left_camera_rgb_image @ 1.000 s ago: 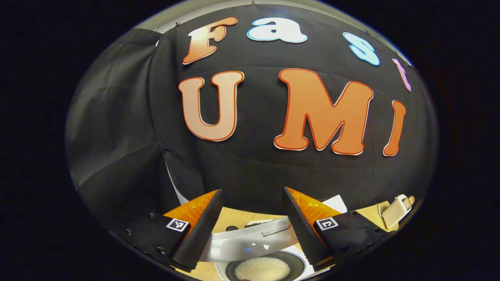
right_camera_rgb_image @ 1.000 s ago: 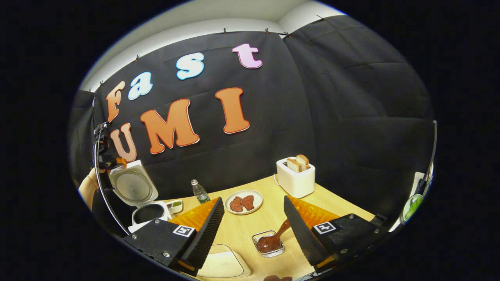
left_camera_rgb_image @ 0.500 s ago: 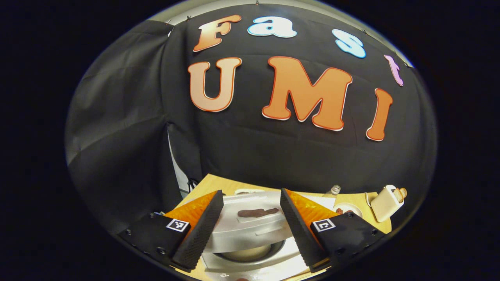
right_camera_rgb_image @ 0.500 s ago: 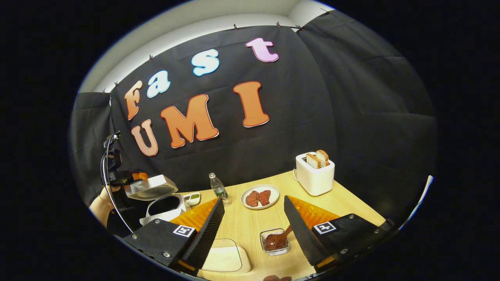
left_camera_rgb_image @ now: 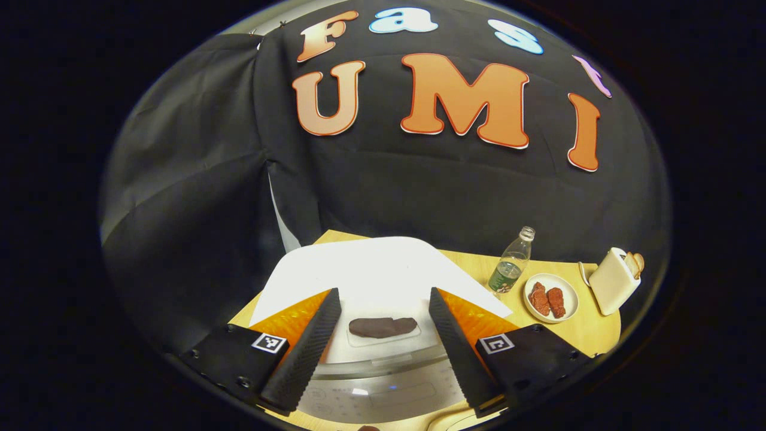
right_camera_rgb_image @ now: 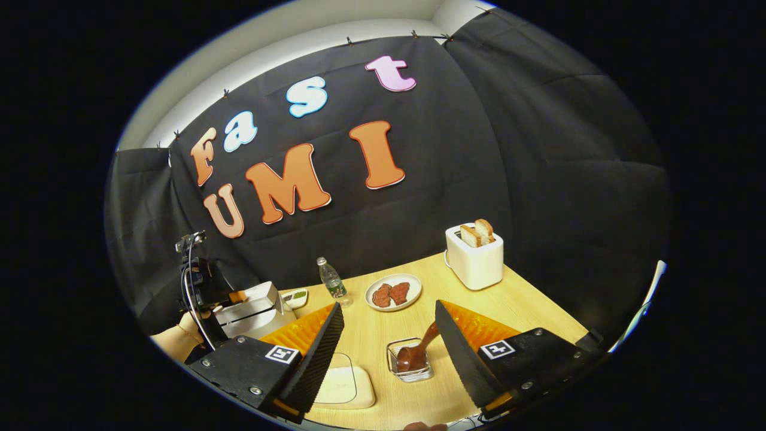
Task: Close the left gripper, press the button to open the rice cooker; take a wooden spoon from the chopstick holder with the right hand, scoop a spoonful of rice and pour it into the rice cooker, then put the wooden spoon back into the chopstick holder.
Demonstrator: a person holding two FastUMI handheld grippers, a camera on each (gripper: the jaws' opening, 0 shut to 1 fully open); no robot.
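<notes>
My left gripper [left_camera_rgb_image: 383, 335] gapes over the rice cooker [left_camera_rgb_image: 383, 281], lower centre; lid looks down. Right gripper [right_camera_rgb_image: 386, 347] open, empty, wooden spoon [right_camera_rgb_image: 419, 353] resting in its holder [right_camera_rgb_image: 410, 365]. Risk: lid possibly unlatched, may spring up.

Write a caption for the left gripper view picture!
Open claw over the closed rice cooker, with a bottle, plate and toaster behind.

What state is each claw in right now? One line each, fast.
Left claw: open, holding nothing, poised over the closed rice cooker.
Right claw: open, empty, above the table near the wooden spoon.
</notes>
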